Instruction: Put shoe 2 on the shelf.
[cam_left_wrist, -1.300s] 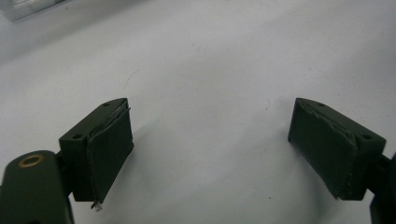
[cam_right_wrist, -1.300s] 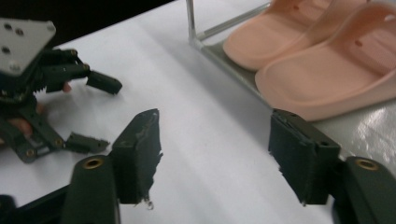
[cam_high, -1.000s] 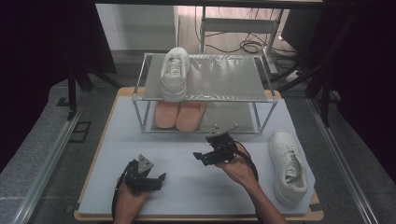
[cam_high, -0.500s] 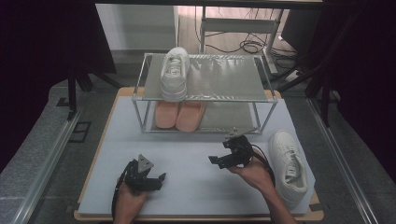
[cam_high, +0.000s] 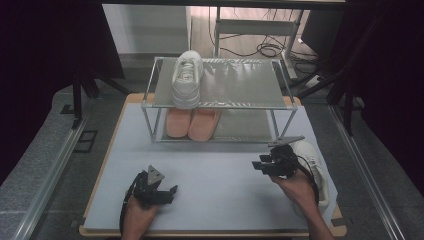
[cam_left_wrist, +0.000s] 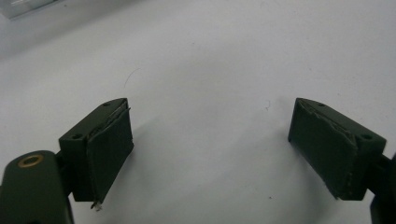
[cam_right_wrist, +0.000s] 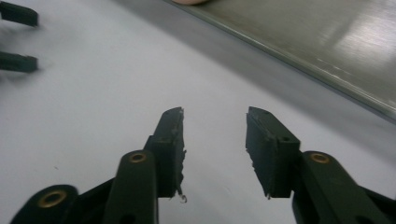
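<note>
White shoe (cam_high: 312, 165) just behind right claw (cam_high: 261, 166), both claws apart, left claw (cam_high: 171, 194) empty, rack (cam_high: 282, 102) beyond

Two black handheld grippers, left (cam_high: 172, 190) and right (cam_high: 257, 165), each with brass-coloured rivets, padded fingers (cam_left_wrist: 109, 149), a trailing black cable and a grey triangular top plate.

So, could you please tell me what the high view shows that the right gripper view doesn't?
High view: the whole rack with a white shoe on top, and a second white shoe beside the right hand. Right gripper view: close up, the right hand-held gripper, jaws open on nothing. Both: the white mat, the lower shelf, the pink slippers (just a tip in the gripper view) and the left hand-held gripper.
</note>
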